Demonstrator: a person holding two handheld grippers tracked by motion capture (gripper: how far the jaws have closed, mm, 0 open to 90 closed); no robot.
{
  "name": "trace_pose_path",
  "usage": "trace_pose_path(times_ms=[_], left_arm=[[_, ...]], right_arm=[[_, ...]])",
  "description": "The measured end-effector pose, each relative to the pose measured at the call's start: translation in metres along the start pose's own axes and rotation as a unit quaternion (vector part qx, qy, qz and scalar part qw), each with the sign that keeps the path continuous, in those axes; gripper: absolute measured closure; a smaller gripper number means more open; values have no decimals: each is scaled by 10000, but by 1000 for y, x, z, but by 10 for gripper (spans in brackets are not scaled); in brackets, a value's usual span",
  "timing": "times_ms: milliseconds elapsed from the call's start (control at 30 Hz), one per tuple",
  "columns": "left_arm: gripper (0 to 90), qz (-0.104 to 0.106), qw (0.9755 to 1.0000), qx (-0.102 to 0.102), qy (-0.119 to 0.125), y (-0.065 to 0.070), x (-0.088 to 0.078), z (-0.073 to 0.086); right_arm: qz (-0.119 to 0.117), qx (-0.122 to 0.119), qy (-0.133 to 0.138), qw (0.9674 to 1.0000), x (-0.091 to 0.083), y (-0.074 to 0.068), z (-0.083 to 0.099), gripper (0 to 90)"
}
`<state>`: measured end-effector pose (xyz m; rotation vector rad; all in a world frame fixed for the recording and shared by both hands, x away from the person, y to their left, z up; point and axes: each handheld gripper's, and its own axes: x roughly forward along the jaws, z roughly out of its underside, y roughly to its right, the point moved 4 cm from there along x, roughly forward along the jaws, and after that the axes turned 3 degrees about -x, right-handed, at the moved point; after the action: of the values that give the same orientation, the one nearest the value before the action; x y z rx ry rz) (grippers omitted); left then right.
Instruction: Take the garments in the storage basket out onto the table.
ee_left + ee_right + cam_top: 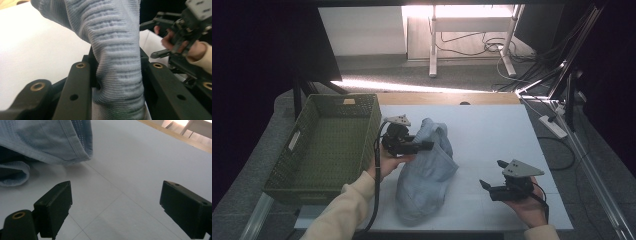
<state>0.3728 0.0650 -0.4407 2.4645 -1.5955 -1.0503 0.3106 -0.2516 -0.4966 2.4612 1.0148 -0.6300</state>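
A light blue ribbed garment (424, 172) lies bunched on the white table top (492, 132), just right of the basket. My left gripper (424, 146) reaches in from the left at the garment's upper part. In the left gripper view its jaws (119, 65) are closed on a thick fold of that cloth (117, 45), which rises up between them. My right gripper (491, 173) rests low over the table at the front right, apart from the garment, with its jaws wide open and nothing in them (116, 191). The garment's hem (45, 140) lies ahead of it to the left.
A green woven basket (371, 131) stands at the table's left edge, close to my left hand. Bare white table lies to the right and behind the garment. Beyond the table stand a stand, cables and a power strip (553, 126).
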Motion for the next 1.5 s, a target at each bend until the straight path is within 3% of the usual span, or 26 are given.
trace_pose_path(times_ms=[67, 367, 800, 933, 1033, 1067, 1100, 1133, 1200, 1233, 1367, 1500], left_arm=[[683, -101, 9999, 35, -91, -3, 5, -1], [679, -168, 9991, 185, -333, -6, 22, 1], [665, -189, 9979, 69, -613, -15, 47, 10], [603, -243, 9974, 156, -668, -14, 48, 10], [533, -368, 9972, 171, -636, -14, 48, 9], [395, -454, 9971, 154, -597, -14, 47, 9], [338, -519, 9971, 117, -543, -14, 45, 8], [338, -593, 9970, 86, -493, -15, 44, 7], [256, -687, 9969, 36, -378, -17, 39, 6], [209, -745, 9970, 15, -188, -17, 32, 4], [160, -966, 9952, 111, 87, -15, 20, 0], [166, -890, 9958, 91, 195, -10, 9, -1]], right_arm=[[-3, 8, 0, 10000, 0, 0, 0, 114], [9, 7, -5, 10000, 0, 0, 0, 114], [12, 22, 13, 10000, -1, 1, 1, 114], [18, 22, 7, 10000, -1, 2, 1, 114], [23, 9, -11, 10000, -1, 1, 1, 114], [13, 19, -5, 10000, -1, 1, 1, 114], [12, 18, -3, 10000, -1, 1, 1, 114], [12, 18, -3, 10000, -1, 1, 1, 114], [19, 15, -12, 10000, -1, 1, 1, 114], [25, 10, -21, 10000, -1, 1, 1, 114], [22, 26, -11, 10000, -1, 2, 1, 114], [15, 17, -24, 10000, -1, 1, 1, 114]])
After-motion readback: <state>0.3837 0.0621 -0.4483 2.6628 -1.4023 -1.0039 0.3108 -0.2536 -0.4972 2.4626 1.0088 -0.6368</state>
